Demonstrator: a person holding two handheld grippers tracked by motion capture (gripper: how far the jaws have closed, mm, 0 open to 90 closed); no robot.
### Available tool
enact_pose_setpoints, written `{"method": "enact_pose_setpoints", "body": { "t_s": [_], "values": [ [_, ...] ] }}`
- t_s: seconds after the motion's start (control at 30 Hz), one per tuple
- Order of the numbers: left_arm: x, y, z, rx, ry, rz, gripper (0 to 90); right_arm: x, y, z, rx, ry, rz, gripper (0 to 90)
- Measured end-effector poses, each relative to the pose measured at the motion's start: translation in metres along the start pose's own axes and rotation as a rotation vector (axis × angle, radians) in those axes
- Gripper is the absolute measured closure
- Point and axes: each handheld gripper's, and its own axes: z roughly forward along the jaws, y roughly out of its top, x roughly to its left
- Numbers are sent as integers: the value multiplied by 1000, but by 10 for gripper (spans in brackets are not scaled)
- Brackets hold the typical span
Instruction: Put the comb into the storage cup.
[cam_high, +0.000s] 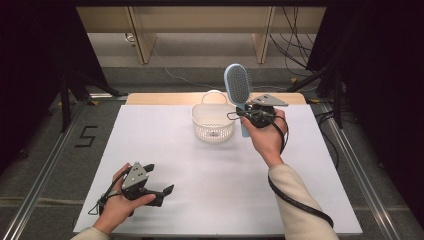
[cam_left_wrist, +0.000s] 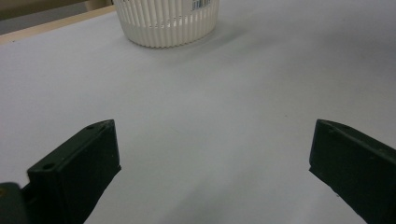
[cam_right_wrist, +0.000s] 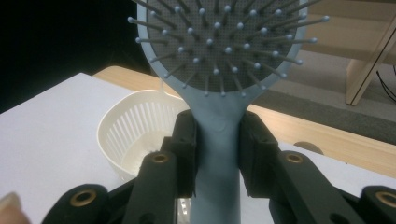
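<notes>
— Where do things stand? Start with the big stuff.

— The counter (cam_high: 165, 200), covered in white, carries one thing, a white slatted basket (cam_high: 213, 122) at the far middle. From the high view I can make out something small lying at its bottom, too small to name. The near stretch of the sheet has nothing on it.

— And the brush?

— The blue hairbrush (cam_high: 237, 85) is up in the air, upright, head on top, just to the right of the basket and a little above its rim. It isn't in the basket yet. The right tool (cam_high: 248, 116) is clamped on the handle just under the head; in the right gripper view both pads press the handle (cam_right_wrist: 217, 158) from either side, bristles facing the camera.

— So the pick-up is done?

— I'd judge so. The brush is off the counter and firmly held. What looks left is carrying it across over the basket's opening, lowering it in and letting go.

— The other hand?

— The left tool (cam_high: 160, 181) sits at the near left, low over the counter, jaws spread wide with nothing between them, pointing toward the basket, well apart from it. It seems to have no part in this step.
</notes>
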Motion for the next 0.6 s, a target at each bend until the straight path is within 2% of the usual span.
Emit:
{"method": "enact_pose_setpoints", "body": {
  "t_s": [0.6],
  "values": [
    [0,0,0,-1,-2,0,12,0,9,1,-19,-7,2,706]
  ]
}}
